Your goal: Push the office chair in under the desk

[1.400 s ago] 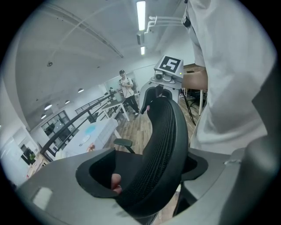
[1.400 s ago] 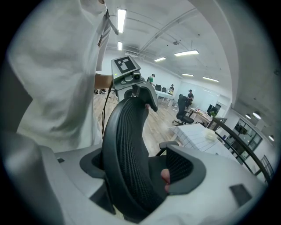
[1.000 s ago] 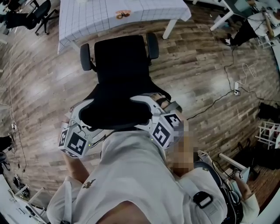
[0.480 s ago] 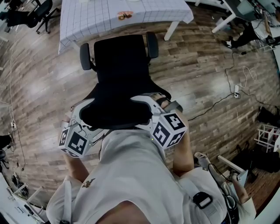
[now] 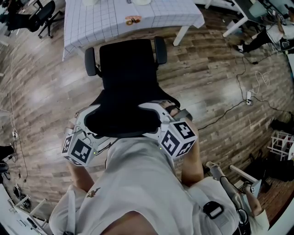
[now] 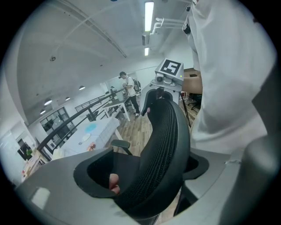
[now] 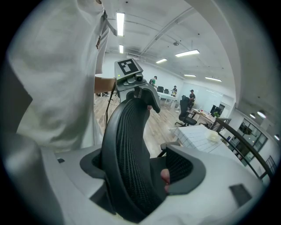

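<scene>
Over the last second the office chair [image 5: 126, 69] edges slightly nearer the surface [image 5: 92, 23] — seat front about at the cloth's edge, not yet under. Your left hand-held gripper [image 5: 86, 120] and right hand-held gripper [image 5: 159, 118] each clamp a side of the backrest [image 5: 121, 120]. Judgement: push under way — most travel remains.

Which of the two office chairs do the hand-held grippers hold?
The central office chair before the desk: the left hand-held gripper and right hand-held gripper clamp its backrest. The other chair stands apart, top left.
</scene>
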A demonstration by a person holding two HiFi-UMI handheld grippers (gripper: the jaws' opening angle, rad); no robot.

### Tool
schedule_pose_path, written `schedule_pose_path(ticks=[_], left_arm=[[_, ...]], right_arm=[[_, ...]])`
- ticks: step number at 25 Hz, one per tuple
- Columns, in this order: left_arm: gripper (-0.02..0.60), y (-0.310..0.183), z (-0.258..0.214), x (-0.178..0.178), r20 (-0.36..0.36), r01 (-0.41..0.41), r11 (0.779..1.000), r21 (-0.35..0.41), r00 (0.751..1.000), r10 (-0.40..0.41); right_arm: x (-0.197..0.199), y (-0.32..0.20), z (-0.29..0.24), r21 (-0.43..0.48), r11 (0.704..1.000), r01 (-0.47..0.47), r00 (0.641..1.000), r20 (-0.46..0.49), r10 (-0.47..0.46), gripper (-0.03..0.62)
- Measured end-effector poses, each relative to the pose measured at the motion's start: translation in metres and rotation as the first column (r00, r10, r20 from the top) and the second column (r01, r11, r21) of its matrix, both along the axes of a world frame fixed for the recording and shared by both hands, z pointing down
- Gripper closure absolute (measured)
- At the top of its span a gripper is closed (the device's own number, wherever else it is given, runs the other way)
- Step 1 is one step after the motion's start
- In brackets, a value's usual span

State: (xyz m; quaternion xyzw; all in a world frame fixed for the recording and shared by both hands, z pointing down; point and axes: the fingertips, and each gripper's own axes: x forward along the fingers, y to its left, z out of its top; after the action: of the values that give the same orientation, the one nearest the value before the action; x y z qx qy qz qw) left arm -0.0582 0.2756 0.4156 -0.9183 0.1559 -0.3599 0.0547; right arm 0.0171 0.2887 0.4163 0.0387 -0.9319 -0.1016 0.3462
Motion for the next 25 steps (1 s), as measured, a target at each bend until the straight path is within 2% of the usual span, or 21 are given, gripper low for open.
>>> schedule_pose_path(ticks=[14,25], left_arm=[[0.137,-0.028,0.001,-0.010,-0.007,-0.023,1.000,-0.011,1.000,0.023],[0.130,-0.051,0.004,-0.004,0.003,-0.012,1.000,-0.022,1.000,0.012]], right_arm=[[-0.010,-0.026,0.003,-0.009,1.000,-0.016,1.000,-0.013,0.016,0.230],[-0.005,-0.051,0.005,-0.003,1.000,0.009,1.000,-0.027,-0.009,0.232]])
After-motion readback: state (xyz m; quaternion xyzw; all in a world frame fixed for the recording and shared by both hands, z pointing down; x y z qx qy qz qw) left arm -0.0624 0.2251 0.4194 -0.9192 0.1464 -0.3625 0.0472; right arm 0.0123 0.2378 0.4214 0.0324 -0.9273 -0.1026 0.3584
